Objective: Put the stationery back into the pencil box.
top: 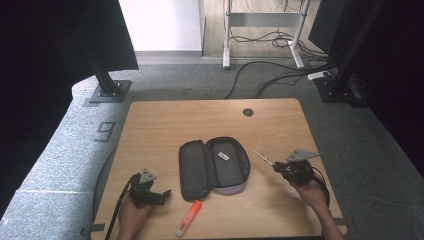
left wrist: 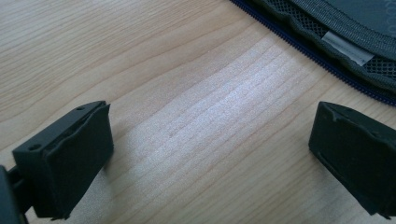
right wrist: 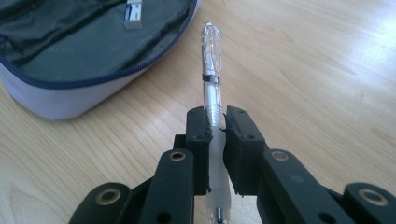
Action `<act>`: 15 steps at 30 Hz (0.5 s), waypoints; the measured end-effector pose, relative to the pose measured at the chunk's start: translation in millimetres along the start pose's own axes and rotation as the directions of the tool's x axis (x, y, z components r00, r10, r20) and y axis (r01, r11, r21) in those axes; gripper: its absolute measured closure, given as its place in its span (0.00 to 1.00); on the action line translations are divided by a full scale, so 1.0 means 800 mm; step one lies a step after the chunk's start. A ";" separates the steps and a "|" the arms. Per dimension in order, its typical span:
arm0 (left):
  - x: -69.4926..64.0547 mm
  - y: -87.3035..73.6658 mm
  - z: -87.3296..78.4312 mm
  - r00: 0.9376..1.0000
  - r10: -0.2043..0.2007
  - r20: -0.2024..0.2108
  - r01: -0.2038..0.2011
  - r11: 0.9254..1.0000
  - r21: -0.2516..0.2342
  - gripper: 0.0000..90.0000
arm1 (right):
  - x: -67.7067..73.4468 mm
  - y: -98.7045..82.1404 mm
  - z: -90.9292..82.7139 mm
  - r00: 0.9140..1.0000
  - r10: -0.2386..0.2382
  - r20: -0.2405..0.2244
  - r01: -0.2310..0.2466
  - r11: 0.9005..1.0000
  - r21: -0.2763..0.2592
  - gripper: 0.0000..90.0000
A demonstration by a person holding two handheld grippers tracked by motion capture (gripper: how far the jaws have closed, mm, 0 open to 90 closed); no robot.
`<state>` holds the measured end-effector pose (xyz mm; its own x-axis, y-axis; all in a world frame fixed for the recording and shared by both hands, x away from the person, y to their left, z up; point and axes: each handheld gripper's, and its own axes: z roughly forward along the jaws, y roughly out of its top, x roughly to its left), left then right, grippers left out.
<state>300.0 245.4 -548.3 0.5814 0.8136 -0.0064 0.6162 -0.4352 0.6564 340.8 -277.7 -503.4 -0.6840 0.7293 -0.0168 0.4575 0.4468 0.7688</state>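
Right gripper (right wrist: pixel 215 126) is clamped on the pen (right wrist: pixel 212 79), case (top: pixel 215 165) open and waiting; left gripper (left wrist: pixel 210 149) gapes empty, marker (top: pixel 189 218) not yet packed.

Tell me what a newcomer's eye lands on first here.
The dark grey zip pencil case lies unzipped and spread open mid-table. The right gripper is shut on a clear plastic pen, just right of the case. An orange highlighter marker lies near the front edge.
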 end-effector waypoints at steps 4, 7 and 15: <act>0.000 0.000 0.000 1.000 0.000 0.000 0.000 1.000 0.000 0.00 | 0.001 0.006 -0.003 1.000 -0.002 -0.002 0.002 1.000 -0.010 0.87; 0.000 0.000 0.000 1.000 0.000 0.000 0.000 1.000 0.000 0.00 | 0.003 0.011 -0.004 1.000 -0.006 -0.002 0.006 1.000 -0.017 0.87; 0.000 0.000 0.000 1.000 0.000 0.000 0.000 1.000 0.000 0.00 | 0.009 0.022 0.000 1.000 -0.023 -0.014 0.023 0.999 -0.022 0.87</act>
<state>300.0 245.4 -548.3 0.5813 0.8136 -0.0065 0.6163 -0.4351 0.6564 344.1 -264.7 -489.9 -0.7023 0.7115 -0.0254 0.4291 0.4514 0.7824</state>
